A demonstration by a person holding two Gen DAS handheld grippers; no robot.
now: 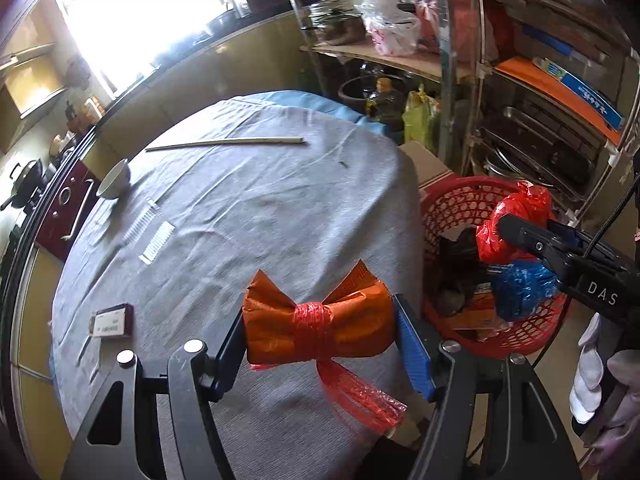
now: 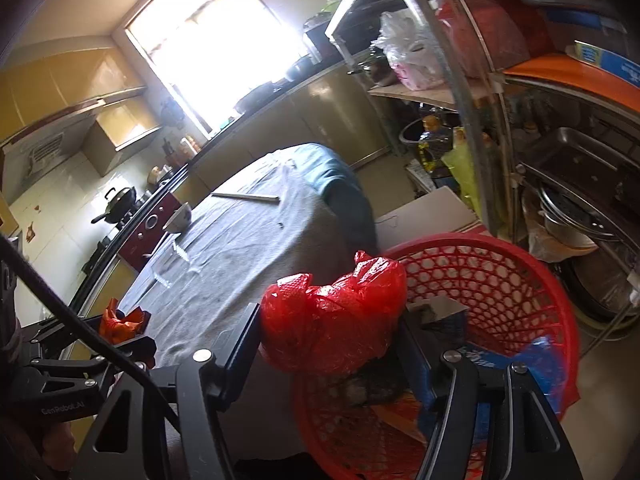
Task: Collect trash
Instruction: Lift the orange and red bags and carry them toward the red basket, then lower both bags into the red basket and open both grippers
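Observation:
My left gripper (image 1: 320,340) is shut on an orange bundle (image 1: 320,320) tied with red plastic strip, held above the grey-clothed table (image 1: 260,208) near its right edge. My right gripper (image 2: 328,336) is shut on a red plastic bag (image 2: 332,316) and holds it over the near rim of the red mesh basket (image 2: 520,280). The left wrist view shows the right gripper (image 1: 508,228) with the red bag (image 1: 516,220) above the basket (image 1: 448,208), which holds a blue bag (image 1: 520,288) and dark trash. The left gripper with the orange bundle (image 2: 120,324) shows at the right wrist view's left.
On the table lie chopsticks (image 1: 224,143), a white bowl (image 1: 114,180), clear plastic strips (image 1: 158,240) and a small dark red box (image 1: 112,321). A metal shelf rack (image 1: 540,120) with pans stands behind the basket. A cardboard box (image 1: 428,164) sits beside the table.

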